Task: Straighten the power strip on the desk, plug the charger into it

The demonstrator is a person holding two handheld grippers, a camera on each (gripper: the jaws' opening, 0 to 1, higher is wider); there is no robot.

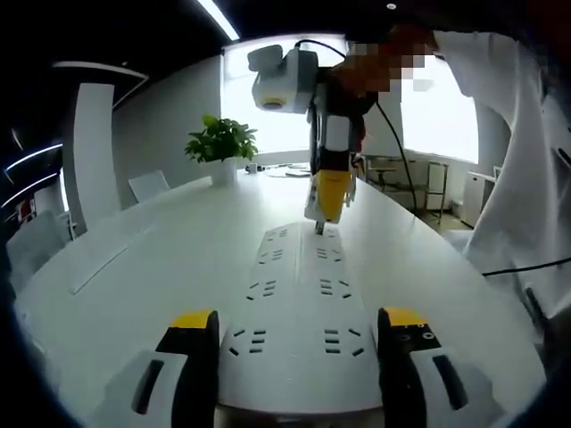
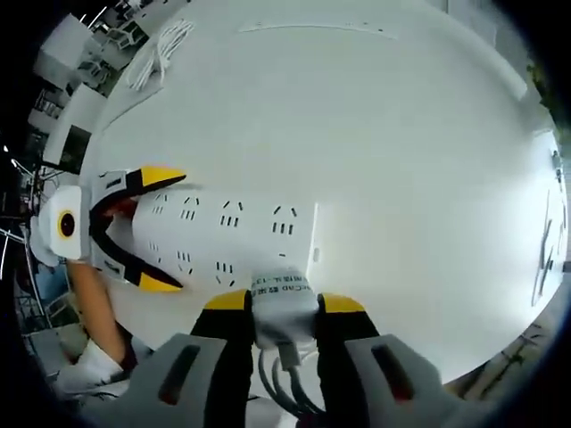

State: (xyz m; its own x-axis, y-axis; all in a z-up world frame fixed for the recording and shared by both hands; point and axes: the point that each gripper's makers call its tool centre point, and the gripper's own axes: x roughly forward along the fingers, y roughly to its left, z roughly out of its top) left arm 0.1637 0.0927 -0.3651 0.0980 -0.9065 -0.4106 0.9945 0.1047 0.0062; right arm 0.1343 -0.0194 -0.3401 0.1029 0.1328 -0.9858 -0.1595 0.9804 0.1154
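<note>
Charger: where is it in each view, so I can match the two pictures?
Left gripper view: the charger is a small tip under the right hand-held gripper, upper centre, above the power strip's far end.
Right gripper view: bottom centre, the charger sits between that hand-held gripper's jaws.
Shared landmark: the power strip.

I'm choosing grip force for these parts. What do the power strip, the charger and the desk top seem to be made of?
Power strip: looks like hard white moulded plastic, smooth and matte, with crisp cut socket slots.
Charger: probably the same kind of white plastic, a rigid block with printed grey text; the right gripper clamps it.
Desk: smooth white top with soft sheen, perhaps laminate; unsure.
</note>
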